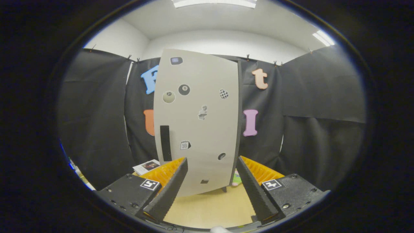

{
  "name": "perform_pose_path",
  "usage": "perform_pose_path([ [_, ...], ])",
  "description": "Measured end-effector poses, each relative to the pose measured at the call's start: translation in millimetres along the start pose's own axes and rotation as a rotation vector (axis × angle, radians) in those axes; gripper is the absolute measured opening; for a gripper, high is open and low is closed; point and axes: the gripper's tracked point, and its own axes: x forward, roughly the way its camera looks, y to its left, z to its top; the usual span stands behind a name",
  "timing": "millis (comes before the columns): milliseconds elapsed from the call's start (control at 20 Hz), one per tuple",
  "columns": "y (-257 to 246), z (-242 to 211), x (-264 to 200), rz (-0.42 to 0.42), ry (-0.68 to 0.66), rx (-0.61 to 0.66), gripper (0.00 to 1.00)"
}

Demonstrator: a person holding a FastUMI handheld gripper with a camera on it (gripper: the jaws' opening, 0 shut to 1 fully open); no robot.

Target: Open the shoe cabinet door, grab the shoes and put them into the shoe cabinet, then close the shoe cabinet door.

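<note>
Gripper [212,176]: at the bottom centre of the frame, fingers spread wide with nothing between them; the gap frames the foot of the cabinet.
Floor [210,207]: pale wood-look surface at lower centre, bare between the fingers.
Cabinet [197,119]: centre of the frame, just beyond the fingertips; a tall, narrow, light-grey box standing upright on short feet.
Door: the grey front with stickers looks flush and shut. That fits a cabinet yet to be opened as well as one closed again with the shoes inside; one view cannot settle which.
Handle [165,143]: a dark vertical strip at the lower left of the front, above the left finger. I take it for the pull, so the hinge is probably on the right edge.
Handling, door: a flat, stiff panel, likely light, swinging on its hinge. The smooth face gives the fingers nothing to pinch, so the strip or the free left edge is where to take hold. A sideways tug could rock such a narrow cabinet.
Shoes: something pale green and pink [237,179] peeks out at the cabinet's lower right corner, behind the right finger; too little shows to call it a shoe. Shoes would be soft and light, best pinched at the heel collar.
Paper [147,166]: a printed sheet or booklet on the floor at lower left, behind the left finger.
Wall [97,113]: black cloth behind it all.
</note>
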Motion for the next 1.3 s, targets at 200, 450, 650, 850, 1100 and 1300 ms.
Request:
perform_pose_path([
  [200,-17,2,-25,-0.043,-0.014,0.004,1.0],
  [450,-26,-14,-50,-0.056,0.0,0.003,1.0],
  [650,-30,-20,-58,-0.058,0.012,0.012,1.0],
  [850,-28,-15,-62,-0.057,-0.002,0.008,1.0],
  [1100,-24,-12,-61,-0.051,-0.002,0.01,1.0],
  [1300,-20,-13,-61,-0.046,0.0,0.006,1.0],
])
